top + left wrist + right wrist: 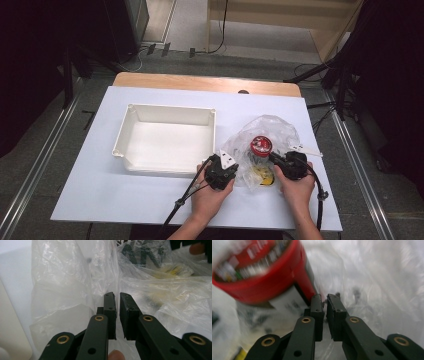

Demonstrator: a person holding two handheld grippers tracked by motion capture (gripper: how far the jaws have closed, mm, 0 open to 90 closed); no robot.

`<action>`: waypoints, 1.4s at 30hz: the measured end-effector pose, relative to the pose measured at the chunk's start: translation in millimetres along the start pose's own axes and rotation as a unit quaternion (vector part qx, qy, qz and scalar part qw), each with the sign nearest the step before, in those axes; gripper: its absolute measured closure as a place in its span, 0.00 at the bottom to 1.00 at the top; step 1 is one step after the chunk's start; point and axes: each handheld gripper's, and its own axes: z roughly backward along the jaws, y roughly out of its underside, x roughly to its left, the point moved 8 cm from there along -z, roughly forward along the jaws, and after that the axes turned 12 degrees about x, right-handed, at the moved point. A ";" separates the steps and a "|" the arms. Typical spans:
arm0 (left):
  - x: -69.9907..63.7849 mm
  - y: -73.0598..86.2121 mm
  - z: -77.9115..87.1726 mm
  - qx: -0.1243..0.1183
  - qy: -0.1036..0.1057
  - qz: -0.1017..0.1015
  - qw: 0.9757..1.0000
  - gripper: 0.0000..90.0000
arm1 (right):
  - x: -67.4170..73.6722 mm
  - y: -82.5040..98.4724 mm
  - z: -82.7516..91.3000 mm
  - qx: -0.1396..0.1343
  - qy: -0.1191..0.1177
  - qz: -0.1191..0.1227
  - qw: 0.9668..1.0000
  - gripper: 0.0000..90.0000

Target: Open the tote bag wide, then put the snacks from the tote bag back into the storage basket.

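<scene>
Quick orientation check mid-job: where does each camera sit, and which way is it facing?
High view: above the person's side, looking forward and down on the table, tray and plastic bag; forearms and both hands show.
Left gripper view: rides the left gripper, facing the plastic bag; black jaws and a fingertip show.
Right gripper view: rides the right gripper, facing the red-lidded jar inside the bag; jaws show.
All three share the bag.

No legible text on the red lid (259,272).
</scene>
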 end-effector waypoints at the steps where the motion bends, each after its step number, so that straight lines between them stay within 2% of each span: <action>1: 0.0 -0.1 0.2 -0.002 0.001 0.000 1.000 0.94 | 0.9 1.1 1.0 0.001 -0.001 0.011 1.000 0.94; 5: 1.4 -0.1 0.9 -0.004 0.003 0.005 1.000 0.94 | 0.5 7.9 7.2 0.017 0.021 0.050 0.998 0.97; 8: 1.3 -0.3 1.6 -0.008 0.004 0.008 1.000 0.93 | -1.7 12.0 12.5 0.030 0.034 0.065 0.997 0.98; 10: 1.6 -0.2 1.7 -0.007 0.006 0.007 1.000 0.93 | -3.4 13.2 16.4 0.027 0.036 0.061 0.997 0.96; 12: 1.5 -0.2 1.9 -0.008 0.007 0.009 1.000 0.93 | -0.1 11.1 22.3 0.004 0.022 0.062 0.998 0.92; 13: 1.7 -0.4 2.0 -0.010 0.007 0.009 1.000 0.93 | 5.2 7.7 28.5 -0.016 0.011 0.068 0.997 0.89; 16: 2.2 -0.3 2.5 -0.010 0.009 0.010 1.000 0.93 | 21.8 -2.1 43.0 -0.062 0.007 0.085 0.994 0.88; 18: 2.3 -0.3 2.5 -0.010 0.010 0.010 1.000 0.93 | 32.5 -5.4 48.1 -0.079 -0.004 0.088 0.993 0.89; 20: 2.4 -0.3 2.6 -0.011 0.012 0.011 1.000 0.93 | 44.0 -5.6 49.6 -0.081 -0.023 0.093 0.992 0.94; 23: 2.5 -0.1 2.9 -0.011 0.010 0.009 1.000 0.92 | 60.2 -1.3 44.1 -0.069 -0.046 0.117 0.990 0.98; 25: 2.0 -0.4 2.9 -0.014 0.011 0.009 1.000 0.93 | 66.7 -1.3 40.7 -0.072 -0.051 0.132 0.987 0.99; 27: 2.4 -0.3 3.1 -0.013 0.010 0.010 1.000 0.93 | 68.8 -3.4 35.0 -0.075 -0.041 0.143 0.986 1.00; 29: 2.2 -0.3 2.8 -0.012 0.010 0.009 1.000 0.93 | 66.4 -3.5 28.0 -0.066 -0.037 0.140 0.987 1.00; 31: 1.9 -0.3 2.8 -0.013 0.011 0.008 1.000 0.93 | 62.8 0.5 18.1 -0.044 -0.031 0.140 0.989 1.00; 32: 1.9 -0.3 2.9 -0.013 0.011 0.008 1.000 0.93 | 60.5 3.2 13.2 -0.030 -0.023 0.139 0.990 1.00; 35: 1.8 -0.3 2.7 -0.013 0.012 0.008 1.000 0.92 | 55.6 12.6 -0.1 0.020 -0.026 0.125 0.992 1.00; 36: 1.8 -0.3 2.7 -0.013 0.012 0.008 1.000 0.92 | 54.4 15.3 -3.7 0.031 -0.030 0.118 0.992 1.00; 38: 2.5 -0.1 3.2 -0.012 0.012 0.009 1.000 0.92 | 53.6 15.2 -4.1 0.035 -0.044 0.100 0.993 1.00; 41: 2.4 -0.2 3.2 -0.013 0.015 0.010 1.000 0.92 | 55.2 17.1 -3.1 0.050 -0.064 0.091 0.993 1.00; 42: 2.4 -0.3 3.0 -0.013 0.014 0.010 1.000 0.92 | 57.0 18.6 -2.1 0.058 -0.075 0.093 0.991 1.00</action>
